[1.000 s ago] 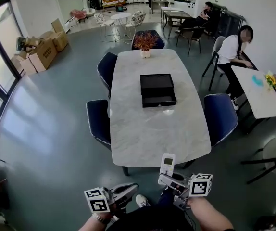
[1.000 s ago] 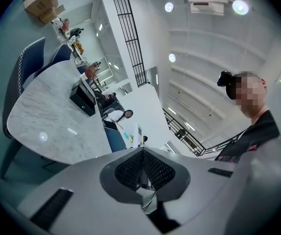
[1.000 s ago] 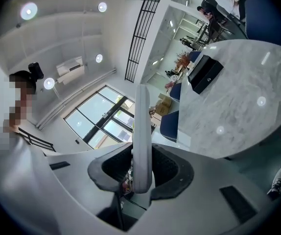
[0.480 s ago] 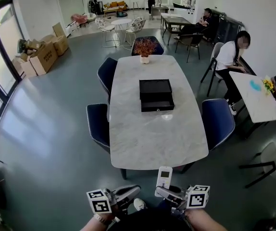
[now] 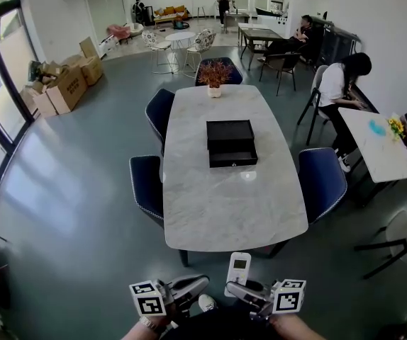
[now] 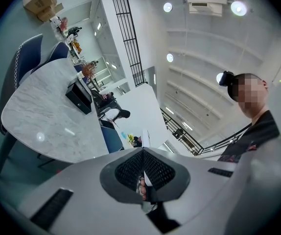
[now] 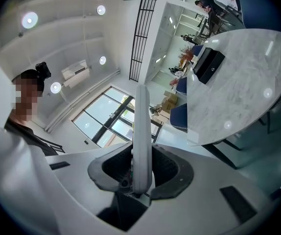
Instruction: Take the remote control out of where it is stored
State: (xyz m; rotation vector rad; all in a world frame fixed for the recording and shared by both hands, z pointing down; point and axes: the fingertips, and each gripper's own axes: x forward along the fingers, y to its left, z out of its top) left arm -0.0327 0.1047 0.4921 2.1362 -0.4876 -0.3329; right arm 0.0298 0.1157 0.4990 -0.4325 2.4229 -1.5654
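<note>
The white remote control (image 5: 238, 272) has a small screen near its top and stands upright in my right gripper (image 5: 233, 289), which is shut on its lower end. This is just off the near edge of the marble table (image 5: 232, 211). In the right gripper view the remote (image 7: 141, 131) rises edge-on from between the pads of the right gripper (image 7: 140, 182). The black drawer box (image 5: 232, 143) sits mid-table, well beyond both grippers. My left gripper (image 5: 198, 283) is beside the right one, shut and holding nothing. Its jaws meet in the left gripper view (image 6: 143, 180).
Blue chairs (image 5: 147, 183) stand along both long sides of the table, and a potted plant (image 5: 215, 73) is at its far end. People sit at other tables on the right. Cardboard boxes (image 5: 65, 83) are piled by the windows on the left.
My right gripper with the remote has drifted back from the table edge, lower and slightly left in the head view. The left gripper has hardly moved.
</note>
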